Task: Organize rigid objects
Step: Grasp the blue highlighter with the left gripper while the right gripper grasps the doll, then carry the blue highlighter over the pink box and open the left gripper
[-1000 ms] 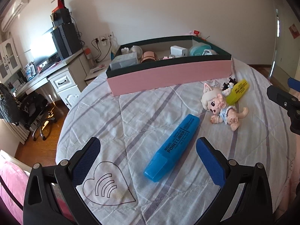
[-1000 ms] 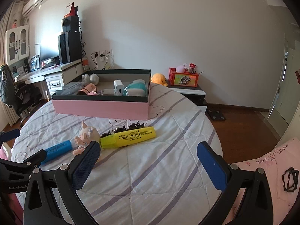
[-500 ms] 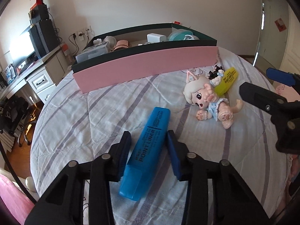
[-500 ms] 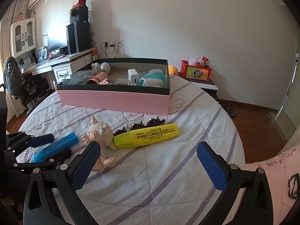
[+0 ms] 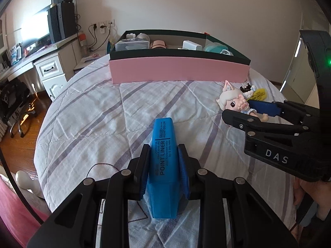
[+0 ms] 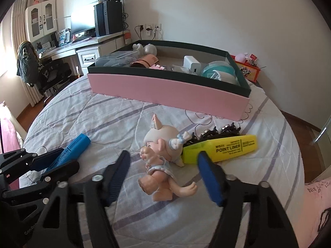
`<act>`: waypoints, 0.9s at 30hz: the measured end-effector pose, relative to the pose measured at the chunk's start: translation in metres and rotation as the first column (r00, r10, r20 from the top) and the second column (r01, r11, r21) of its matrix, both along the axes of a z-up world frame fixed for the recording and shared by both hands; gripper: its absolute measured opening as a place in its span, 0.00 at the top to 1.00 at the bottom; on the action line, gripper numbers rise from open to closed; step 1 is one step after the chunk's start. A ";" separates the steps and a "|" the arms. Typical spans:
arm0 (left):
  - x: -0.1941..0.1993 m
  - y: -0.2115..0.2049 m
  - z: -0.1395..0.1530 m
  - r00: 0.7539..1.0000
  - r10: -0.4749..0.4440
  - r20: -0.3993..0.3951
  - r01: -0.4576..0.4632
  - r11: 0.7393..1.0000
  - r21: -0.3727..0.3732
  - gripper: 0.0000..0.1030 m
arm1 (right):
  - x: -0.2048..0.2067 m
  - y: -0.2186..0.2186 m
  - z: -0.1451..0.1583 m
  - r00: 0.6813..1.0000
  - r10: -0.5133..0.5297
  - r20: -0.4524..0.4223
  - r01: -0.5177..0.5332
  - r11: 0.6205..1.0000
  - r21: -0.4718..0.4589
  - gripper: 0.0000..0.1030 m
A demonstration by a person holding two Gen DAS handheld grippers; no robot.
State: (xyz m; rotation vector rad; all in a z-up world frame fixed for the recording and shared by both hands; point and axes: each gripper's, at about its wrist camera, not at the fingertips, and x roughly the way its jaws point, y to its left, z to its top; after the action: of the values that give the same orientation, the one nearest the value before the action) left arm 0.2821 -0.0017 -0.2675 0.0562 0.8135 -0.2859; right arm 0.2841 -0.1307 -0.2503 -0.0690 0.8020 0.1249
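While left gripper (image 5: 163,166) pinches blue highlighter (image 5: 163,165) lengthwise toward box (image 5: 178,73), right gripper (image 6: 163,165) jaws closing, straddling doll (image 6: 161,157).

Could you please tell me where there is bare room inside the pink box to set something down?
Inside the pink box, bare floor shows along the back wall between the pink roll and the white charger. The left end, with the clear case, and the right end, with the teal item, are crowded.

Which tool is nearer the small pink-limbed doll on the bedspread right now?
Right. The right tool straddles the doll, jaws just closing, pads not touching. The left tool sits aside, clamped on the blue highlighter.
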 end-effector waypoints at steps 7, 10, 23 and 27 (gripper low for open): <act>0.008 -0.006 -0.004 1.000 -0.003 0.008 0.003 1.000 0.007 0.74 | 0.013 0.002 -0.010 0.998 0.029 -0.062 -0.029 1.000 0.005 0.53; 0.009 -0.008 -0.004 1.000 -0.004 0.018 0.004 1.000 0.018 0.75 | 0.020 -0.001 -0.012 0.997 0.038 -0.072 -0.036 0.999 0.030 0.54; -0.029 0.005 0.050 0.966 0.091 0.240 -0.093 0.996 -0.003 0.75 | -0.023 -0.004 0.026 0.988 0.092 0.124 -0.105 0.989 0.108 0.55; -0.052 0.008 0.081 0.924 0.140 0.357 -0.139 0.990 -0.028 0.75 | -0.051 -0.008 0.059 0.963 0.066 0.260 -0.097 0.989 0.109 0.55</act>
State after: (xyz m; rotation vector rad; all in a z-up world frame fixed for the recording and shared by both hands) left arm 0.2306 0.0065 -0.1865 0.0458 0.4506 -0.1347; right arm 0.2329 -0.1388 -0.1916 -0.0029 0.5319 0.2377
